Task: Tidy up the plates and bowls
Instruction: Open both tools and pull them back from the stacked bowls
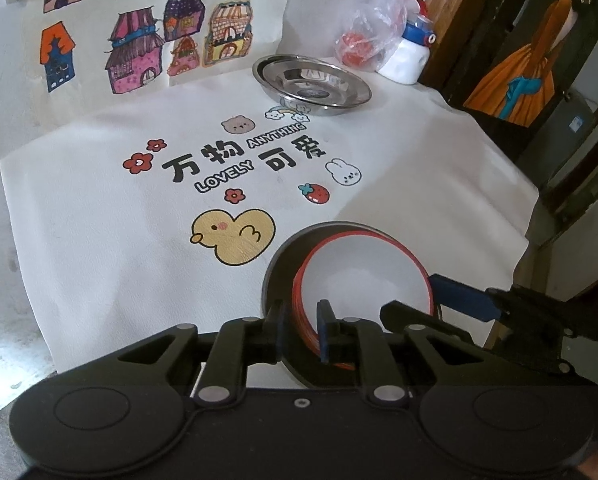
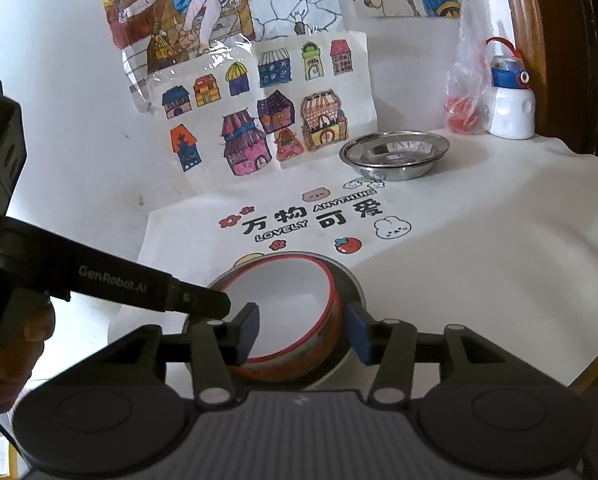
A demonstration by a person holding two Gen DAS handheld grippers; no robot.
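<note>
With my left gripper (image 1: 302, 330) pinching the red-rimmed bowl (image 1: 365, 276) on the grey plate (image 1: 273, 276), my right gripper (image 2: 305, 330) spread beside it, I judge this bowl placed; next, backing both clear.

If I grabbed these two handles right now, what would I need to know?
Left gripper: jaws shut on the near rim of the dark plate.
Right gripper: jaws open around the red-rimmed bowl, not pressing it.
Bowl sits on the dark plate at the table's near edge. Steel dishes are stacked at the back.
Left: probably moving the bowl and plate to their final spot.
</note>
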